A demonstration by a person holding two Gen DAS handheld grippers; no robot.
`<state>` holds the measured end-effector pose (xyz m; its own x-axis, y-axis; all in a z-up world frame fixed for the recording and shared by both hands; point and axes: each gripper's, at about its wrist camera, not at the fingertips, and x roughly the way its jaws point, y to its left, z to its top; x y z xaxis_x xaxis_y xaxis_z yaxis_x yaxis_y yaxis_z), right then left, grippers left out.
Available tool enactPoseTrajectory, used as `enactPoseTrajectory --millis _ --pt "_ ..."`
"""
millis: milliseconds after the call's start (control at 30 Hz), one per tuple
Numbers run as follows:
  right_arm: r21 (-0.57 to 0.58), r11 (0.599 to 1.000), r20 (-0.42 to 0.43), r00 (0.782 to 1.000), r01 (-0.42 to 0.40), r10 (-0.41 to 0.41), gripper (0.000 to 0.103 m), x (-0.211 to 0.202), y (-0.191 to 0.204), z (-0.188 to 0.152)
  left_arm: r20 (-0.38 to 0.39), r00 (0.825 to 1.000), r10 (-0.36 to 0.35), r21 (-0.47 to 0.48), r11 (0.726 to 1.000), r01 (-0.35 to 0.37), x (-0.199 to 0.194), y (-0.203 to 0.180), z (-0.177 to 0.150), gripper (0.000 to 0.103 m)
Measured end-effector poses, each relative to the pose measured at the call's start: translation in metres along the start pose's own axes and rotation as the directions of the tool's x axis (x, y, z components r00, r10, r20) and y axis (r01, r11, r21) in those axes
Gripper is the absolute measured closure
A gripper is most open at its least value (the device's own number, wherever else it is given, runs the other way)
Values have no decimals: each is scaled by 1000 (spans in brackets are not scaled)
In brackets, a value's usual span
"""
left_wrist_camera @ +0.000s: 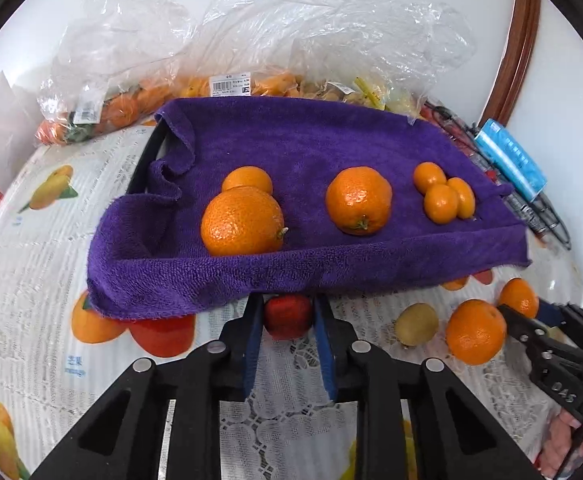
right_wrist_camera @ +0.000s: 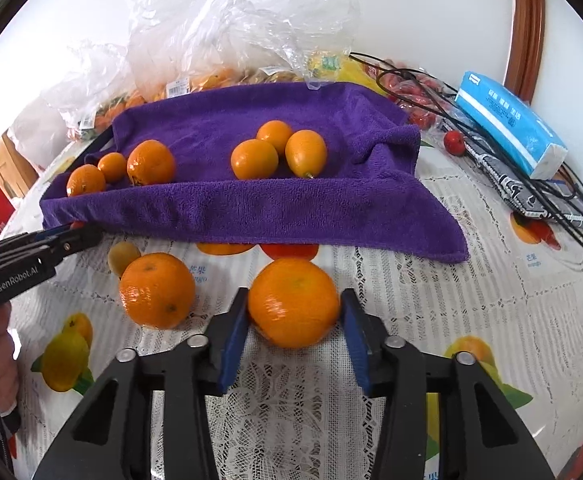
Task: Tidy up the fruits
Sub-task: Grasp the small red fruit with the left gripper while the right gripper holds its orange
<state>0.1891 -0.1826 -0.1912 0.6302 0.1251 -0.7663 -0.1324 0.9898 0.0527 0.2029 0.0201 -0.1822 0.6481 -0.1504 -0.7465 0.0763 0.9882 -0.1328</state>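
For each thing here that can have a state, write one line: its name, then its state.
left gripper: fingers close around a small red fruit, contact unclear.
right gripper: fingers either side of an orange, grip unclear.
second orange: loose on the tablecloth.
purple towel: spread, front edge hanging.
kumquats: clustered on the towel.
plastic bags: crumpled.
tissue pack: closed.

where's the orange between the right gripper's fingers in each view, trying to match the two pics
Left wrist view: the orange sits at the far right edge, partly hidden behind the right gripper.
Right wrist view: the same orange is low centre, between the blue fingers.
Shared landmark: the purple towel, just beyond it in both.
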Motion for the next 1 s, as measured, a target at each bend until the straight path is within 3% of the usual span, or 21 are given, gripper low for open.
enactPoseTrajectory --millis 100,1000 --pt "4 1000 1 1000 -6 6 61 0 -1 1 3 999 -43 -17 999 43 -2 3 -1 79" --pt "67 998 16 1000 0 -1 61 -4 -10 -2 75 990 -119 -17 993 120 -28 3 -1 79"
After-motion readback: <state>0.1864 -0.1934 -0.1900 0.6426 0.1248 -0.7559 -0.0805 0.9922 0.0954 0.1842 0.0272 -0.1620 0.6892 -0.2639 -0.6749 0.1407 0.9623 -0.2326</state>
